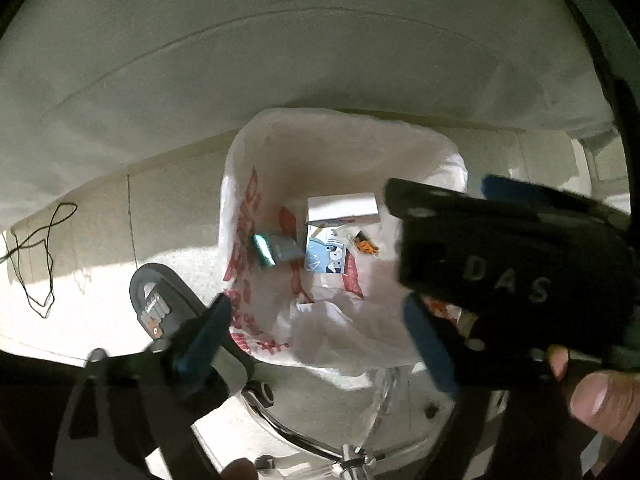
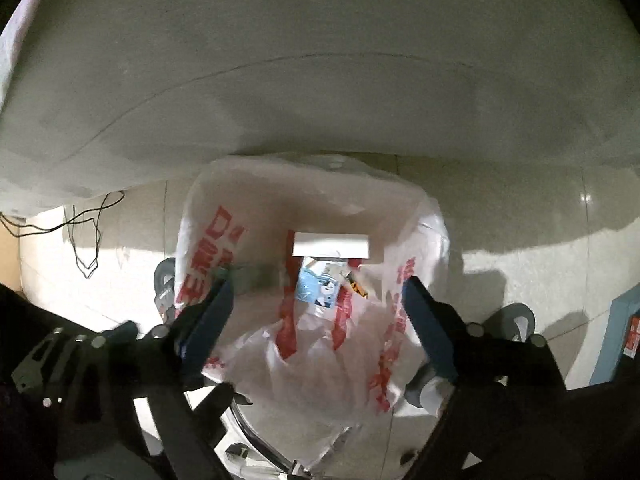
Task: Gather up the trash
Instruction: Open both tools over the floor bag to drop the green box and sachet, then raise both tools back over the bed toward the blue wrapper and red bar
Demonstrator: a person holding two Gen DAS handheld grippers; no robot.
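The white bag point(image 2: 320, 344) with red print stands open on the floor point(image 2: 520, 256) below both tongs, against the wall point(image 2: 320, 80). Inside lie a white box point(image 2: 331, 245), a blue carton point(image 2: 320, 288) and a teal packet point(image 1: 266, 251). The left tongs point(image 1: 320, 328) and right tongs point(image 2: 318, 320) both gape wide over the bag's mouth, nothing clamped. A black cord point(image 1: 36, 256) lies on the floor nearby.

Both wrist views look steeply down, seemingly close, sharing the open bag point(image 1: 344, 216).
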